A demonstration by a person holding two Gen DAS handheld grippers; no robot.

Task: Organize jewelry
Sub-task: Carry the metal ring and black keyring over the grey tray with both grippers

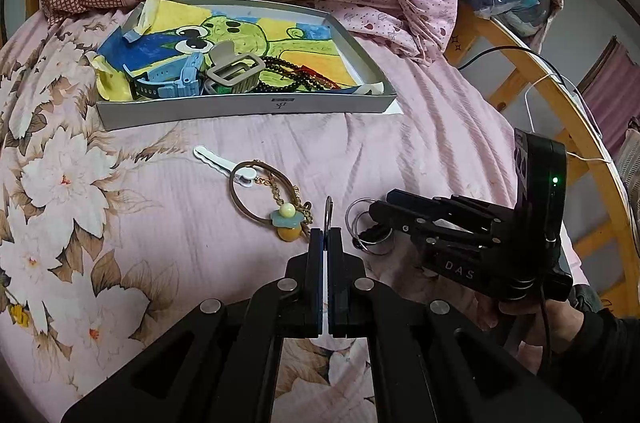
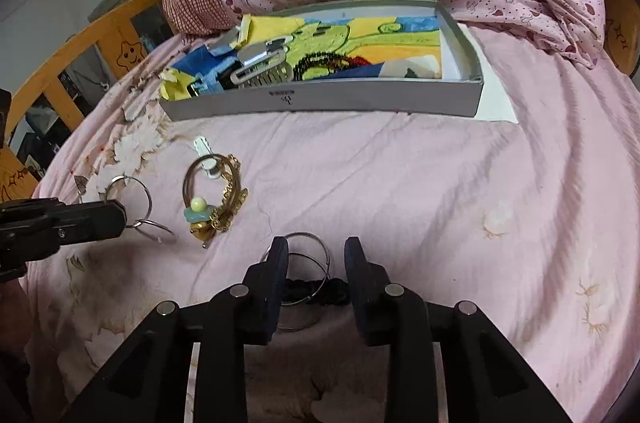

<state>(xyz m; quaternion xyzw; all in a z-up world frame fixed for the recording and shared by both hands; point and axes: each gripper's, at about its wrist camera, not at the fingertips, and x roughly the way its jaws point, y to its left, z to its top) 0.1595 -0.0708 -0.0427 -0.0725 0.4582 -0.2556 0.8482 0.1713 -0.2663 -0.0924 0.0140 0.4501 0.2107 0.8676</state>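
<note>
Two grippers work over a bed covered with a pink floral sheet [image 1: 420,143]. We see the left gripper [image 1: 326,233] at the lower centre of its own view, its fingers pressed together on a thin metal ring [image 1: 329,213] that stands upright between them. In the right wrist view, the right gripper [image 2: 316,259] at lower centre has its fingers narrowly parted, with silver hoop rings [image 2: 306,263] and a black cord lying on the sheet between them, not pressed. To the left we see a gold bangle with a bead charm [image 1: 264,197] beside a white clip [image 1: 224,165]. A grey box [image 1: 248,105] holding a watch, hair clip and beads sits in the upper part of the frame.
</note>
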